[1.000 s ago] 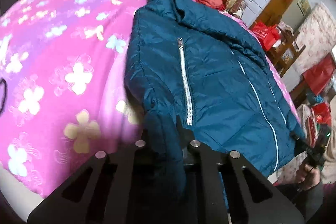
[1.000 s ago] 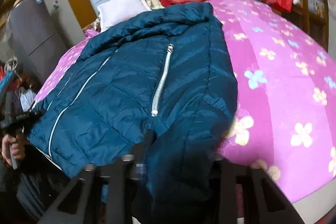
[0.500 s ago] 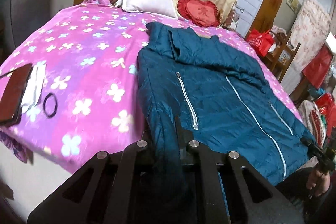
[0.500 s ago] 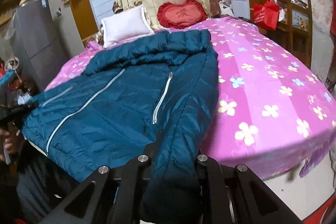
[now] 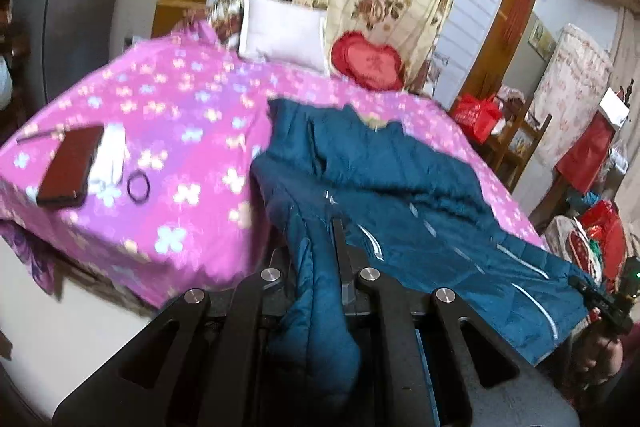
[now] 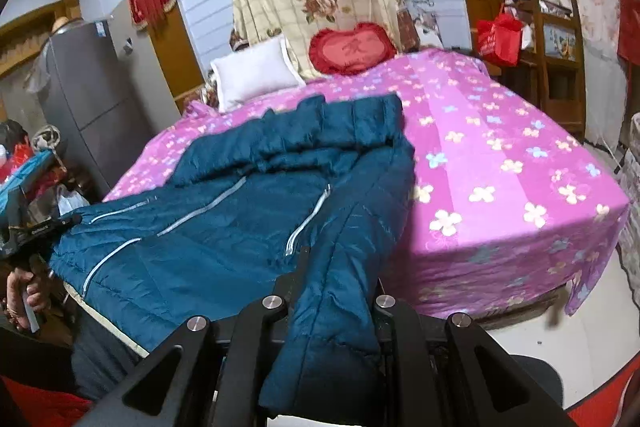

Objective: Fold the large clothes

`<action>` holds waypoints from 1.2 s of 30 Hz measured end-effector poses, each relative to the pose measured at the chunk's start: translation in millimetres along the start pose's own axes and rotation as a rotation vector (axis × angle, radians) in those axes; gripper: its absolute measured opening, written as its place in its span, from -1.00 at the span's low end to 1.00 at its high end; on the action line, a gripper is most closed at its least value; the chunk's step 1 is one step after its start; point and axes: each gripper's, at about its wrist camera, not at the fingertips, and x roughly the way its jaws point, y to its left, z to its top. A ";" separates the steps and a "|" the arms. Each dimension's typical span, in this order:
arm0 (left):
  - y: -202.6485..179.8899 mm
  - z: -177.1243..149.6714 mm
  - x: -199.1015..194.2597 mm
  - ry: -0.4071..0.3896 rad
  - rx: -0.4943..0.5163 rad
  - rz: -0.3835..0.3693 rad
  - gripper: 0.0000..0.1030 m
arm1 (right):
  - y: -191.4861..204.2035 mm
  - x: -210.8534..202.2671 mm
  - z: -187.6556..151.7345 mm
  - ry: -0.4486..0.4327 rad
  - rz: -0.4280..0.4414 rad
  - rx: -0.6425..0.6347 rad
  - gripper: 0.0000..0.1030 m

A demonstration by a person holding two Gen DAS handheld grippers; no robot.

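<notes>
Pink flowered bed (image 5: pixel 168 147) carries my blue padded jacket (image 6: pixel 240 227), front up with its hem hanging off the near edge. My left tool (image 5: pixel 316 267) clamps one sleeve and my right tool (image 6: pixel 336 291) clamps the other. I judge I'm mid-way through spreading it; next, both sleeves need folding inward across the front.

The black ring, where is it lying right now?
In the left wrist view the black ring lies on the pink bedspread at the left, just right of the dark phone and left of the blue jacket.
</notes>
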 end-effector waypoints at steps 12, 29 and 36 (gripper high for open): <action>-19.3 69.6 55.9 -0.154 -0.031 0.073 -0.85 | -5.4 36.9 67.3 -0.154 -0.026 -0.031 -0.76; -48.6 209.1 248.2 -0.178 -0.024 0.198 -0.85 | -36.2 221.2 232.3 -0.256 -0.208 0.113 -0.76; -35.5 205.8 350.3 -0.076 -0.019 0.298 -0.85 | -62.1 307.0 238.9 -0.165 -0.239 0.171 -0.75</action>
